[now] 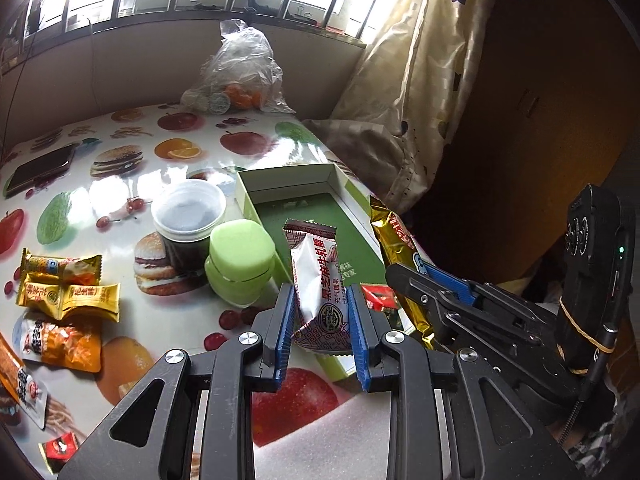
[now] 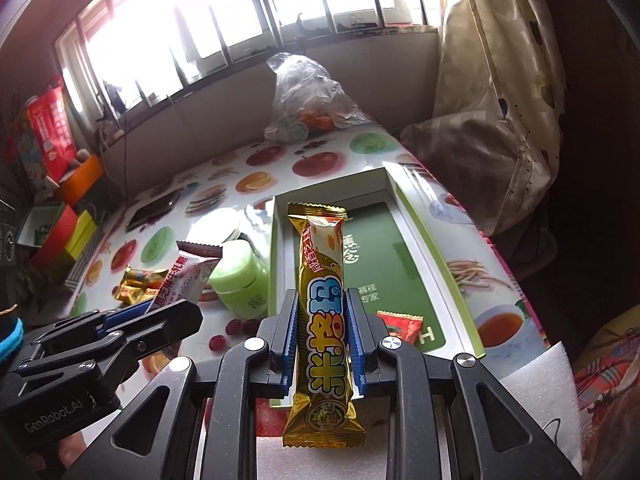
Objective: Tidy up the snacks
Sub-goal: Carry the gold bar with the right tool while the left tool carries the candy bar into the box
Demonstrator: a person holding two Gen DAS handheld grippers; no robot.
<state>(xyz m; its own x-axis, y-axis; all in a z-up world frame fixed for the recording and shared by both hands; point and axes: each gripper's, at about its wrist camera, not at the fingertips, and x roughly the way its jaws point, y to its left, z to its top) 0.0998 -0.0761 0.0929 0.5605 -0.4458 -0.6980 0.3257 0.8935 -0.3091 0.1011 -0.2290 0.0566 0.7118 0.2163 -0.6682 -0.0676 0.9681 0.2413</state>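
Note:
My left gripper [image 1: 320, 312] is shut on a white nougat candy pack [image 1: 318, 280] with red print, held above the near end of the open green box [image 1: 352, 240]. My right gripper [image 2: 322, 316] is shut on a long gold snack bar [image 2: 322, 312], also over the box [image 2: 424, 264]. A small red sachet [image 2: 402, 325] lies in the box's near end; it also shows in the left wrist view [image 1: 378, 297]. The gold bar [image 1: 396, 256] and right gripper [image 1: 448, 286] show in the left wrist view; the nougat pack [image 2: 184, 278] and left gripper [image 2: 144, 312] show in the right wrist view.
Several loose snack packs [image 1: 64, 292] lie at the table's left. A green jar [image 1: 240, 266] and a lidded cup [image 1: 188, 216] stand left of the box. A phone [image 1: 40, 170] and a plastic bag [image 1: 240, 76] sit farther back. Curtain and bedding [image 1: 400, 120] lie right.

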